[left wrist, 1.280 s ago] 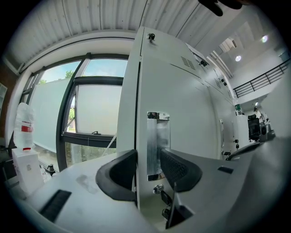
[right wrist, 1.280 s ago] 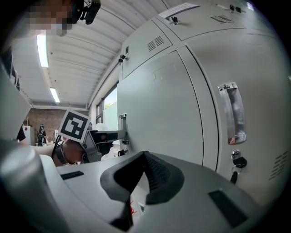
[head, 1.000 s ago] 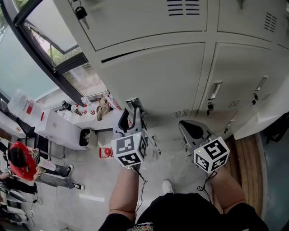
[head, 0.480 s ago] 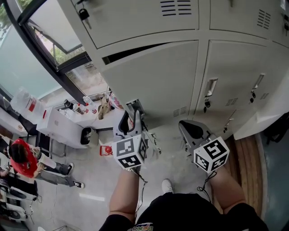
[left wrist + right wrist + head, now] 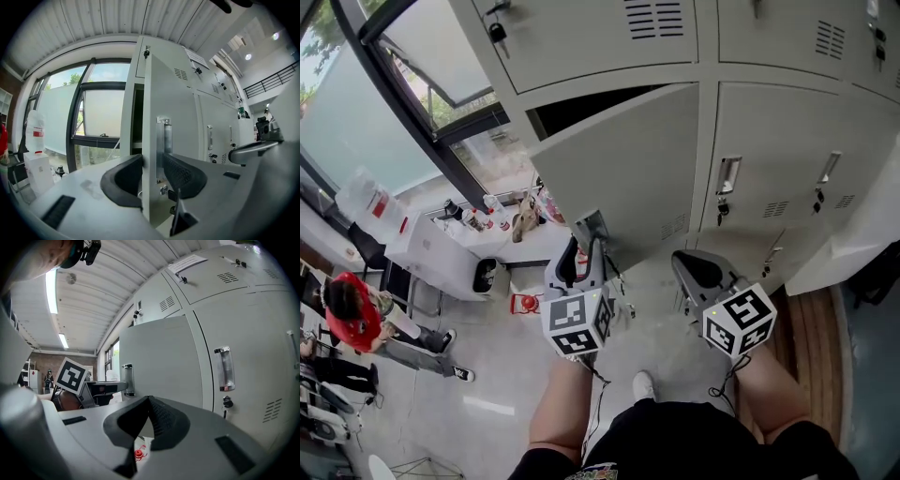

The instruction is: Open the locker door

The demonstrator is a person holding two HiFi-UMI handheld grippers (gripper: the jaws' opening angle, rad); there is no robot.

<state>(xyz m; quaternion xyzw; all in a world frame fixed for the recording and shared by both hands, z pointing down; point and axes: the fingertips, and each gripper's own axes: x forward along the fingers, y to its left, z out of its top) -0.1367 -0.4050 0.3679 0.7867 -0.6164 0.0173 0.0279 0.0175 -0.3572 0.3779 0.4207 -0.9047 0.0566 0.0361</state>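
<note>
Locker door point(image 5: 628, 159) swings wider: the dark slit along its top edge a second ago is now a broad gap, and the left gripper point(image 5: 584, 246) has drawn back toward the person with it. The left gripper's jaws, which have just eased slightly wider, clamp the door's free edge at the metal handle point(image 5: 164, 140), one pad on the inner face and one on the outer. To its right, the right gripper point(image 5: 698, 267) hangs clear of the lockers, its jaws closed together on nothing.

The door belongs to the left-hand locker of the lower row, beside the window point(image 5: 412, 84). By the look of it the task is well under way but not finished: the latch is free and the door stands partly out from its frame, with dark interior showing. What appears left is to carry the swing on until the door stands fully open.

Counted: two grippers, one door ajar, and two closed doors point(image 5: 759, 159) to its right in the same row, each with a single handle. One person in red point(image 5: 347, 314) sits far left.
</note>
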